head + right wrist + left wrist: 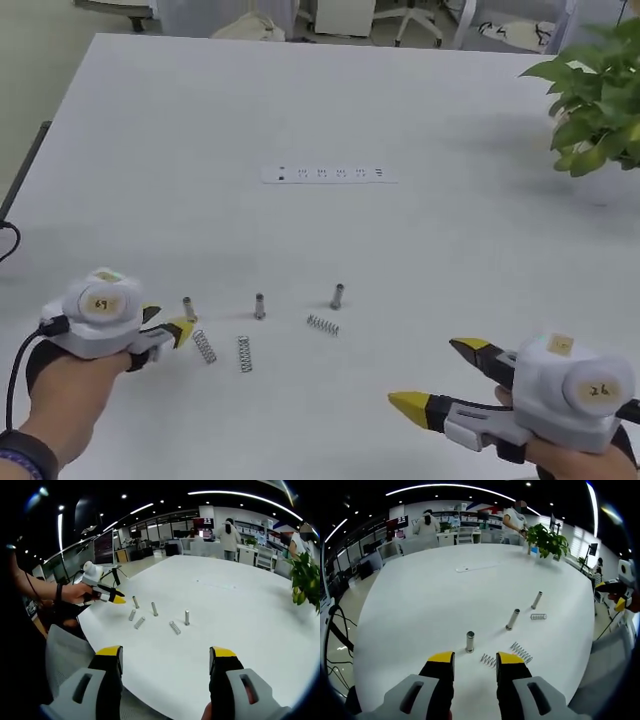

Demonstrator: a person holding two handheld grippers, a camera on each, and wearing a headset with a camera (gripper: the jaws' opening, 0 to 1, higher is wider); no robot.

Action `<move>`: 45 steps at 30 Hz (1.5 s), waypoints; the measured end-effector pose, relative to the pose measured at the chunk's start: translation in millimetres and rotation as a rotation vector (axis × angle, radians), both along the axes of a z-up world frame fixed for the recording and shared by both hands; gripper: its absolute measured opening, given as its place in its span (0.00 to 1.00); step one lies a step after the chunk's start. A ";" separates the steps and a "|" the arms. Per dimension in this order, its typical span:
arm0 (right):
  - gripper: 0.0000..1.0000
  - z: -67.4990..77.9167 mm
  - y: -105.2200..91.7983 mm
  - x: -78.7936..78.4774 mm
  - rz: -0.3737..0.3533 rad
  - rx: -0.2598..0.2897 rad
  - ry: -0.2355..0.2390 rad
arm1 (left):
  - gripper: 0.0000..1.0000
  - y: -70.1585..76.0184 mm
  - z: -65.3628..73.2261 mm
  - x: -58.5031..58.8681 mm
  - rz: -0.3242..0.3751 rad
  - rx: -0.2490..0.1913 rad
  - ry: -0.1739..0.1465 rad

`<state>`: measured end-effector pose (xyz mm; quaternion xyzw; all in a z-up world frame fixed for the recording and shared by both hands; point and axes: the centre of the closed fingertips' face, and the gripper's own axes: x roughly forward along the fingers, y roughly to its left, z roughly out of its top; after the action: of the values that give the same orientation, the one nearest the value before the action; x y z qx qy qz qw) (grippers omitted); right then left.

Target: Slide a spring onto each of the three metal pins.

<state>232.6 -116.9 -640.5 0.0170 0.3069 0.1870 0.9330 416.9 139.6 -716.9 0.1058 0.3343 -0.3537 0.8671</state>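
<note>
Three short metal pins stand upright in a row on the white table [330, 90]: a left pin [188, 308], a middle pin [260, 306] and a right pin [338, 296]. Three springs lie flat in front of them: one [204, 346] near the left pin, one [244, 353] beside it, one [322, 325] under the right pin. My left gripper [180, 330] is open and empty, its tips close to the left pin [470, 641] and the nearest spring [488, 660]. My right gripper [432, 375] is wide open and empty, well right of the springs [174, 627].
A white power strip [328, 175] lies mid-table beyond the pins. A potted green plant [595, 100] stands at the far right. The table's left edge [40, 130] has a dark cable beside it. People and office chairs are far behind the table.
</note>
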 end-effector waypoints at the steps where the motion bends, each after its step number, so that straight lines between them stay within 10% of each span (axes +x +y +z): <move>1: 0.69 -0.2 -0.2 -0.3 -0.001 0.000 0.001 | 0.27 1.8 0.1 -1.0 0.002 -0.001 0.000; 22: 0.69 -4.5 -0.7 -4.4 0.002 0.000 0.005 | 0.27 25.5 3.0 -16.5 0.066 -0.048 0.001; 45: 0.69 -5.7 -2.5 -8.5 -0.002 0.000 0.014 | 0.26 -1.7 -20.6 -26.3 0.058 -0.064 0.064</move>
<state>224.0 -119.4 -646.2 0.0188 0.3134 0.1860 0.9310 390.5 137.9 -737.5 0.0567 0.3534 -0.3422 0.8688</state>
